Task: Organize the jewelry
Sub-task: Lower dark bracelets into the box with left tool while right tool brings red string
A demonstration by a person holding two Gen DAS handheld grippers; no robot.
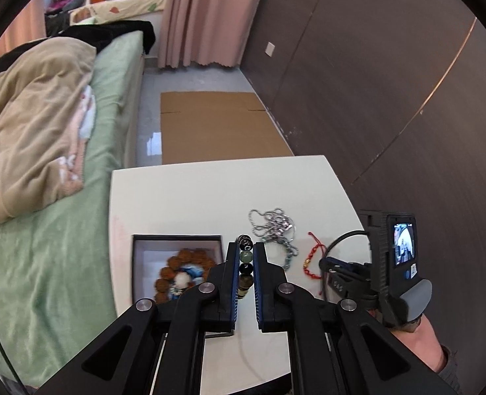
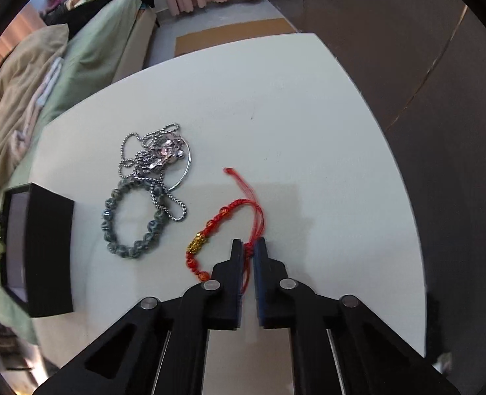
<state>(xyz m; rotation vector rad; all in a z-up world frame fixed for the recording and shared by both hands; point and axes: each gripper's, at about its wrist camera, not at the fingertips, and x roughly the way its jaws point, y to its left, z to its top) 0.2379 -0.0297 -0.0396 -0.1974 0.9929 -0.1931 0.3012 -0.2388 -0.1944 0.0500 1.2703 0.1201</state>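
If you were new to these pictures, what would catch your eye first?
The left gripper holds a string of dark and green beads above the open box. The right gripper, jaws closed, pinches the red bracelet on the white table, beside tangled silver chains.

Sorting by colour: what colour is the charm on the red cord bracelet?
Gold charm; clearest in the right wrist view.

A bracelet of dark and pale green beads (image 1: 245, 265) hangs pinched between black jaws beside the open black box (image 1: 177, 237), where a brown bead bracelet (image 1: 174, 265) already lies. On the white table (image 2: 276, 105) sit a tangled silver chain (image 2: 154, 161), overlapping a grey-green bead bracelet (image 2: 131, 223), and a red cord bracelet (image 2: 223, 220) with a gold charm, its cord clamped.
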